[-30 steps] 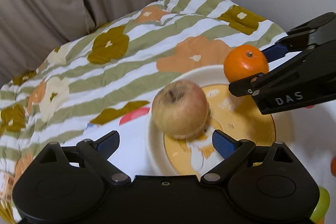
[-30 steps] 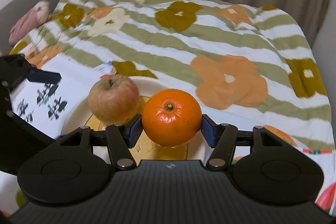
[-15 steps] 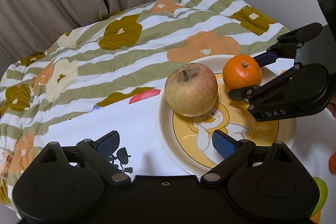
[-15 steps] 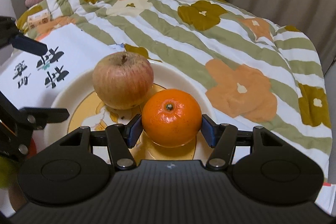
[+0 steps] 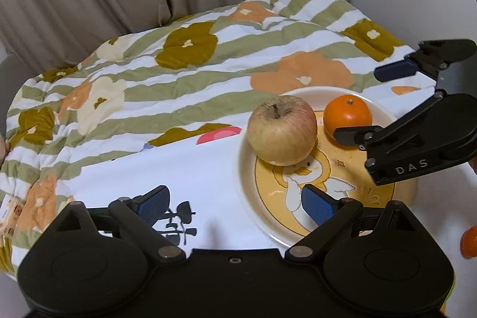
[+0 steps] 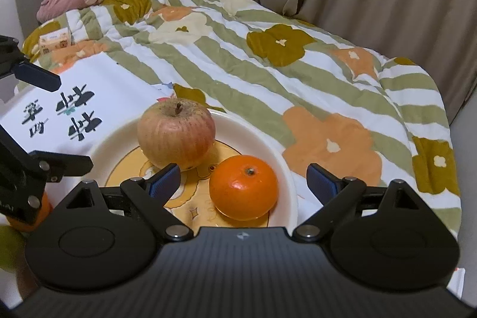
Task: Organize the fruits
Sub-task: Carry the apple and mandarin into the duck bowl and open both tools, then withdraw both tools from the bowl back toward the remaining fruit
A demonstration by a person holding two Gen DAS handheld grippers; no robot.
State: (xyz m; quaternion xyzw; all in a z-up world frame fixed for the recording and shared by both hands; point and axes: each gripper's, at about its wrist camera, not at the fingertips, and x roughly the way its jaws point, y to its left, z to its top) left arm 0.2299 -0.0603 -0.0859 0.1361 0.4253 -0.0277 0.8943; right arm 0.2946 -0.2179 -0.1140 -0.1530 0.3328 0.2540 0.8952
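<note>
Orange [image 6: 244, 187] sits on the plate [image 6: 286, 168] between your right tongs [image 6: 243, 183], whose jaws are opening clear of it, apple [image 6: 176, 136] just upper left. Your left tongs [image 5: 235, 203] hang spread and empty, nearer the spare fruit [image 5: 469, 242] at lower right.

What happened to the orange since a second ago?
The right tongs let go of the orange: a second ago they squeezed it, now they are opening and it sits free on the plate. The apple stayed on the plate, and the left tongs stayed open and empty.
</note>
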